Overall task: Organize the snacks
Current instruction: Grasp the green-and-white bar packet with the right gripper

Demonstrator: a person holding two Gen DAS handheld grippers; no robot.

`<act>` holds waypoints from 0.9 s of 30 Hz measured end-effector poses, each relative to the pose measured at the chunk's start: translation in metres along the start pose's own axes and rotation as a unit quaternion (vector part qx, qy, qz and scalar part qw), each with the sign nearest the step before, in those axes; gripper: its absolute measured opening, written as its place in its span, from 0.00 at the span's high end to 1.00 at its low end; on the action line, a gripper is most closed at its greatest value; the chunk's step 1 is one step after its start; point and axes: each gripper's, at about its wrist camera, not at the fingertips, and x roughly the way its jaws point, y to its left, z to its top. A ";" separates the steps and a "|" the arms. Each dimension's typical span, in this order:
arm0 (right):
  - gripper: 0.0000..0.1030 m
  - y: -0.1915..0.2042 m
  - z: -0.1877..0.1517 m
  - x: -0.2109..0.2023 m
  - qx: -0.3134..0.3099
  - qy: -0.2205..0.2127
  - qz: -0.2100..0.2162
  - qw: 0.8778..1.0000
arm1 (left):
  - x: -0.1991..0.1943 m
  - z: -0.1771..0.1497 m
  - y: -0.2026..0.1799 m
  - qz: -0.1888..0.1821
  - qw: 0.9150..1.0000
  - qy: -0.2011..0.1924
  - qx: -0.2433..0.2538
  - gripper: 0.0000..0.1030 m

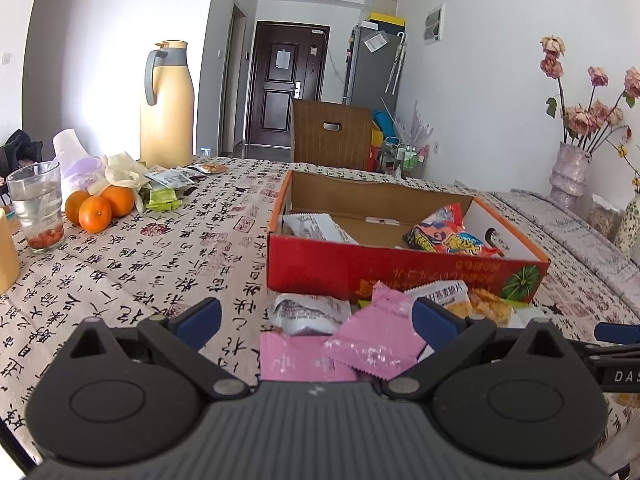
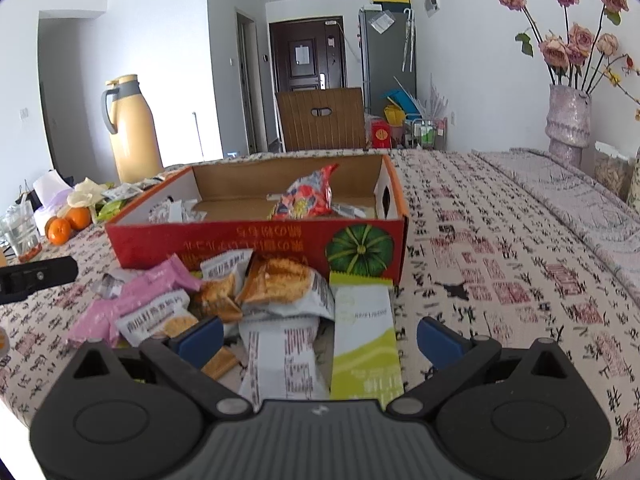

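A red cardboard box (image 1: 352,268) (image 2: 256,240) stands open on the table and holds a red snack bag (image 1: 448,232) (image 2: 308,196) and a white packet (image 1: 316,226). Loose snacks lie in a heap in front of it: pink packets (image 1: 372,340) (image 2: 132,300), a white packet (image 1: 308,312), cracker packs (image 2: 276,280), and a green-and-white packet (image 2: 364,332). My left gripper (image 1: 316,320) is open just above the pink packets, holding nothing. My right gripper (image 2: 320,338) is open over the green-and-white and white packets, holding nothing.
At the left stand a yellow thermos (image 1: 166,108), oranges (image 1: 98,206), a glass of water (image 1: 38,208) and several more snack packets (image 1: 172,184). A vase of dried roses (image 2: 568,120) is at the far right. A chair (image 1: 332,134) sits behind the table.
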 end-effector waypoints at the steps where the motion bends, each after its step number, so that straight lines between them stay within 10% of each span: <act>1: 0.00 -0.001 -0.001 0.000 0.002 0.002 -0.002 1.000 | -0.001 -0.002 0.000 -0.002 1.000 0.000 0.002 0.00; 14: 0.02 -0.022 -0.007 0.010 0.025 0.007 -0.040 0.999 | 0.004 -0.007 -0.005 0.002 1.000 0.012 0.006 0.00; 27: 0.42 -0.027 0.001 0.053 0.016 0.043 -0.050 0.998 | 0.009 -0.009 -0.005 0.008 1.000 0.022 0.006 0.00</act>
